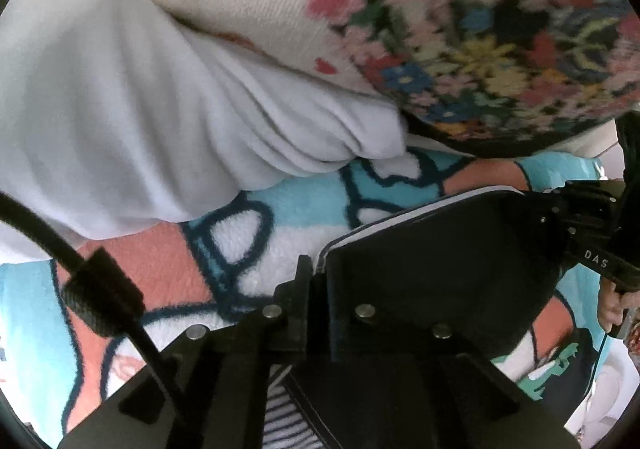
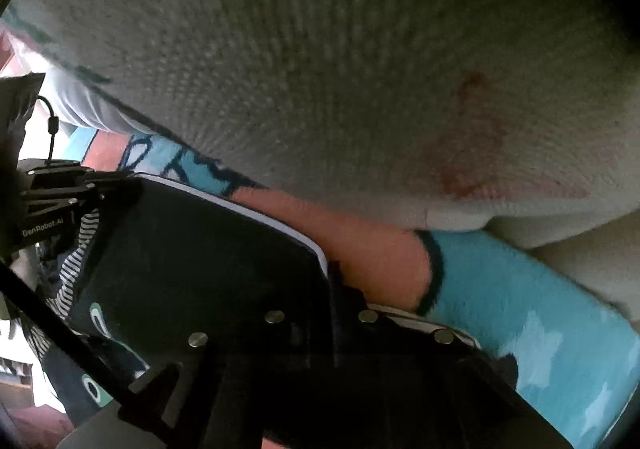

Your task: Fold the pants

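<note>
The pants (image 1: 432, 261) are dark navy with a white edge line and a striped lining. They stretch between my two grippers over a fleece blanket. My left gripper (image 1: 316, 273) is shut on one corner of the pants, with the cloth pinched between its jaws. The right gripper shows at the right edge of the left wrist view (image 1: 576, 217), holding the other end. In the right wrist view my right gripper (image 2: 332, 269) is shut on the pants (image 2: 192, 265), and the left gripper (image 2: 80, 185) shows at the left edge.
A blue, orange and white fleece blanket (image 1: 256, 217) lies under the pants. A white garment (image 1: 120, 109) and a floral cushion (image 1: 500, 49) lie behind it. A pale knitted cushion (image 2: 320, 69) fills the top of the right wrist view.
</note>
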